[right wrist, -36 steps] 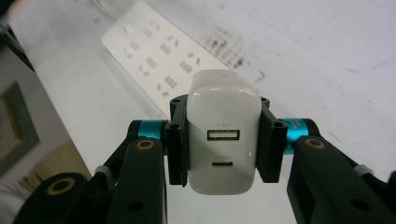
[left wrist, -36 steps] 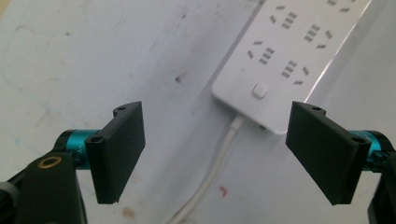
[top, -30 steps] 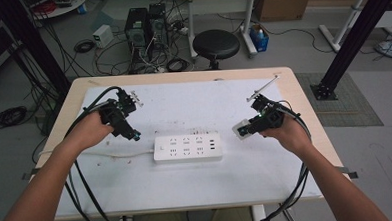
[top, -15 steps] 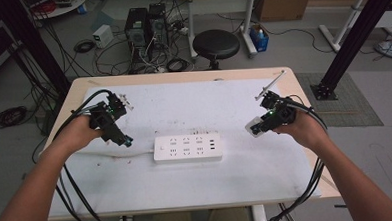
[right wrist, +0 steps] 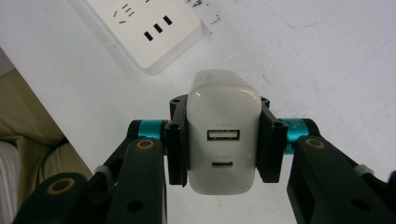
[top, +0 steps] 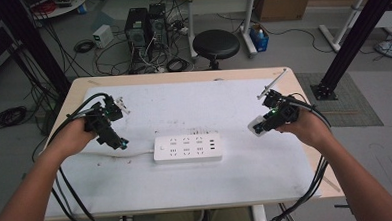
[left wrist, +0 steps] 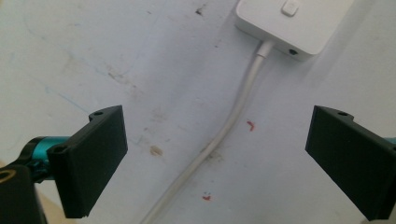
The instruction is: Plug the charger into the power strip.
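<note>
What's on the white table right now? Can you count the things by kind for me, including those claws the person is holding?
Power strips: 1, the white power strip with its cord
Chargers: 1, the white charger, clamped in the right claw
Claws: 2, the right one and the left claw, which is open over the cord
Total: 4

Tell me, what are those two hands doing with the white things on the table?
A person holds a gripper in each hand. The right gripper is clamped on a white USB charger, held off to the side of the white power strip. The left gripper has just opened its jaws wide above the strip's cord, gripping nothing. The charger isn't plugged in yet.
</note>
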A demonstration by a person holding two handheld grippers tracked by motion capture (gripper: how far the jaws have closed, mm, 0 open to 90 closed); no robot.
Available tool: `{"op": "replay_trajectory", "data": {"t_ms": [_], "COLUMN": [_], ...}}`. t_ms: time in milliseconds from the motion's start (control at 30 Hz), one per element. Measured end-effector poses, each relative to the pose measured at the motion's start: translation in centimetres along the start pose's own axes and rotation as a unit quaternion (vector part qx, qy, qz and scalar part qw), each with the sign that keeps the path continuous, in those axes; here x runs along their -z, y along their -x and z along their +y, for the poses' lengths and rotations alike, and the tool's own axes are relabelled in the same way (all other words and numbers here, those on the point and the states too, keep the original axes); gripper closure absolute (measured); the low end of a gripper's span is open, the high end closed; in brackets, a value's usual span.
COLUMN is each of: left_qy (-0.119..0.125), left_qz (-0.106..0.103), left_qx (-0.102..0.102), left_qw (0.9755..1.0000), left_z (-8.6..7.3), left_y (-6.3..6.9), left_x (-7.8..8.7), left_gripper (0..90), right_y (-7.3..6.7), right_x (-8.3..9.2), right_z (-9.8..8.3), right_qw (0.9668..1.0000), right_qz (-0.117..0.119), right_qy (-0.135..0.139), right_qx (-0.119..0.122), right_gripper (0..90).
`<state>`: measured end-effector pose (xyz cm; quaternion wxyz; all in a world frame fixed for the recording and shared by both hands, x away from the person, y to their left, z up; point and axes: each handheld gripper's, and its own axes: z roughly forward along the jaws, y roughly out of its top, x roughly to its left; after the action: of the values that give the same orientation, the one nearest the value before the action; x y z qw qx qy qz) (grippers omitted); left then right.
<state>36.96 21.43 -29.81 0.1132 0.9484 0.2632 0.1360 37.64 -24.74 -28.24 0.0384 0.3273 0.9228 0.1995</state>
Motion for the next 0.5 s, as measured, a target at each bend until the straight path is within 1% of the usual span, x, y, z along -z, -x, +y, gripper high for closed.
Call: {"op": "replay_trajectory", "data": {"t_ms": [33,67,100,133,200,300,367,400,467,500], "left_qy": [0.001,-0.004,-0.008,-0.015,-0.015,-0.015,-0.014,-0.014,-0.009,-0.009], "left_qz": [-0.001,0.001,0.006,0.005,-0.005,-0.020,-0.017,-0.018,-0.023,-0.030], "left_qx": [0.001,-0.004,-0.010,-0.020,-0.035,-0.032,-0.029,-0.028,-0.017,-0.011], "left_qw": [1.0000,1.0000,0.9999,0.9997,0.9993,0.9992,0.9993,0.9993,0.9995,0.9995], "left_z": [-0.1,-0.1,-0.1,-0.2,-0.3,-0.3,-0.3,-0.3,-0.3,-0.4], "left_y": [0.1,0.1,0.2,0.3,0.4,0.4,0.4,0.3,0.3,0.2], "left_x": [-0.1,-0.1,-0.2,-0.2,-0.3,-0.4,-0.5,-0.5,-0.5,-0.6], "left_gripper": [5.5,5.5,5.5,5.5,5.5,5.5,5.5,5.5,5.5,5.5], "right_y": [0.1,0.1,0.1,0.1,0.1,-0.1,-0.3,-0.5,-0.7,-0.9], "right_x": [0.1,0.1,0.1,0.0,0.0,-0.1,-0.2,-0.3,-0.4,-0.5], "right_z": [0.0,0.0,0.0,0.0,0.2,0.6,1.0,1.3,2.0,2.5], "right_qw": [1.0000,1.0000,1.0000,1.0000,1.0000,1.0000,0.9999,0.9999,0.9999,0.9998], "right_qz": [0.000,-0.001,-0.001,-0.002,-0.003,-0.005,-0.005,-0.004,-0.001,0.000], "right_qy": [0.000,0.004,0.002,0.004,0.002,0.003,0.005,0.004,0.003,0.001], "right_qx": [-0.001,-0.005,-0.008,-0.005,-0.006,0.003,0.010,0.009,0.015,0.020], "right_gripper": [61.9,61.9,61.9,61.8,61.9,61.9,61.9,61.9,61.9,61.8]}}
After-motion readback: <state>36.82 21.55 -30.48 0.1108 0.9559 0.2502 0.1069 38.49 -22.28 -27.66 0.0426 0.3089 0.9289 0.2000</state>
